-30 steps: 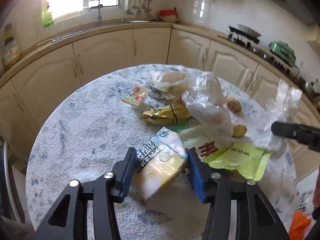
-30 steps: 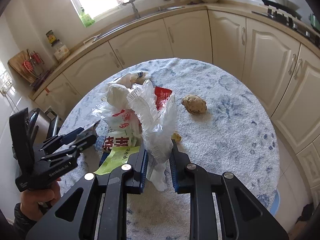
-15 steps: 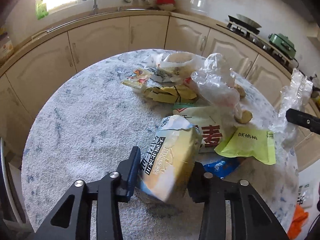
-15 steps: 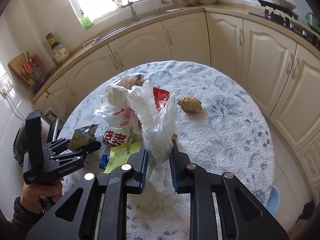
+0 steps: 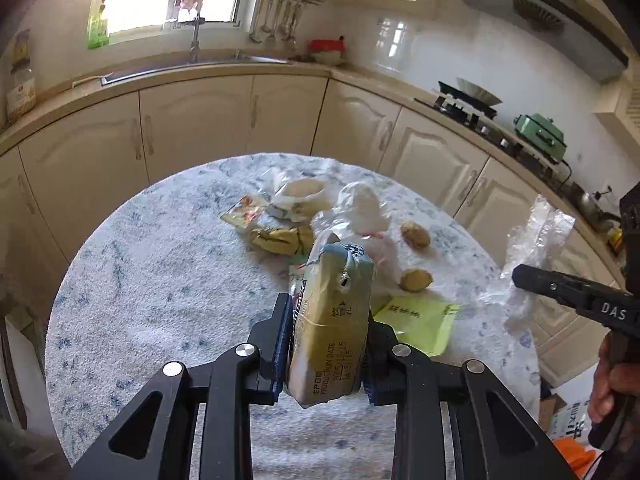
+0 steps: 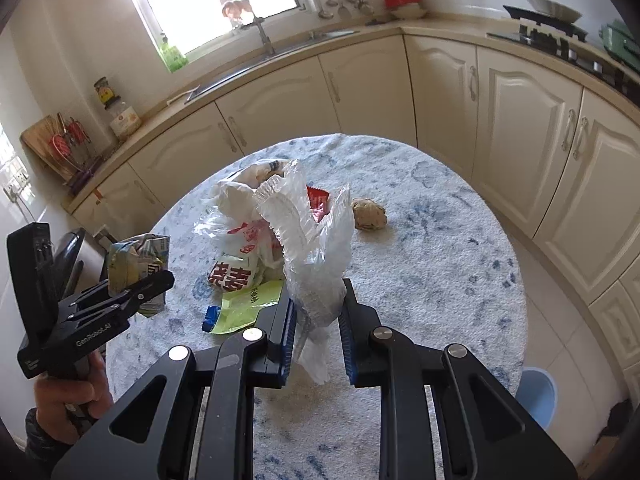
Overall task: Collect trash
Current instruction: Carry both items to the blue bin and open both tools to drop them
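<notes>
The left gripper [image 5: 326, 344], whose jaws have just been closing, now clamps a crumpled yellow drink carton [image 5: 330, 320] and holds it off the round speckled table [image 5: 160, 280]; a second ago the carton lay on the tabletop between wide-open jaws. The right gripper [image 6: 318, 322] stays clamped on a clear crinkled plastic bag [image 6: 308, 248], as before, above the table's near edge. Only the left wrist view shows the carton's printed production date, the puncture in its flattened side and two small potatoes [image 5: 416, 258] beyond it; only the right wrist view shows the person's hand [image 6: 68, 400] on the left tool, a blue bin [image 6: 536, 394] on the floor and a red wrapper [image 6: 318, 204] behind the bag. A lime-green pouch [image 5: 418, 320], a white bag with red characters [image 6: 236, 268] and other wrappers remain heaped mid-table.
</notes>
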The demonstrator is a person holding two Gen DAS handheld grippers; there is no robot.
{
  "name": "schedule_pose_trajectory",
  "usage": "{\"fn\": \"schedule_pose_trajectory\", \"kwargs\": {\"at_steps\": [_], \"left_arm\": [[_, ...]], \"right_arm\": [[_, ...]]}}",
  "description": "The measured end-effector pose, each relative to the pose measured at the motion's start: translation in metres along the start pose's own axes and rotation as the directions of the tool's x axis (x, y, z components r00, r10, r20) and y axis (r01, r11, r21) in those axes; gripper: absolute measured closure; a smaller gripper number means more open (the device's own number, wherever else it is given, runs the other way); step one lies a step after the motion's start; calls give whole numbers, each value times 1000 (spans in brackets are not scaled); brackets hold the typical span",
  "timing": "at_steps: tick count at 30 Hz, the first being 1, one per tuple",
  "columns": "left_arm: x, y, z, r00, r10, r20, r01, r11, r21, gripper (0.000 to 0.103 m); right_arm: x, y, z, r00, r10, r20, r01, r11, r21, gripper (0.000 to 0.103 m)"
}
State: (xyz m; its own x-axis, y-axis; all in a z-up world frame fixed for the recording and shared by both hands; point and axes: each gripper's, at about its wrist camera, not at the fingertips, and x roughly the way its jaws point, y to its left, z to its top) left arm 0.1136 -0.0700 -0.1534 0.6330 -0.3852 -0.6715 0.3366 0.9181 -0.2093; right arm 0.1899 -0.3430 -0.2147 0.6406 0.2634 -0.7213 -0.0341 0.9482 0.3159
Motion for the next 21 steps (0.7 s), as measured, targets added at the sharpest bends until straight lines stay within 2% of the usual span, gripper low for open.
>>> {"fn": "schedule_pose_trajectory", "kwargs": {"at_steps": [7, 12, 16, 21], "left_arm": [[-35, -46, 14, 994, -70, 89, 65, 997, 51, 77], [-48, -90, 24, 982, -139, 127, 122, 984, 129, 77], [-46, -129, 29, 971, -202, 131, 176, 967, 187, 77], [-26, -186, 30, 949, -303, 89, 272, 928, 255, 77]], "right_arm": [[-38, -28, 0, 997, -33, 68, 30, 999, 45, 83], [-73, -59, -3, 989, -73, 130, 60, 993, 97, 83], [-103, -88, -11, 978, -118, 169, 93, 985, 147, 83], [-143, -130, -26, 958, -201, 206, 155, 963, 221, 83]]}}
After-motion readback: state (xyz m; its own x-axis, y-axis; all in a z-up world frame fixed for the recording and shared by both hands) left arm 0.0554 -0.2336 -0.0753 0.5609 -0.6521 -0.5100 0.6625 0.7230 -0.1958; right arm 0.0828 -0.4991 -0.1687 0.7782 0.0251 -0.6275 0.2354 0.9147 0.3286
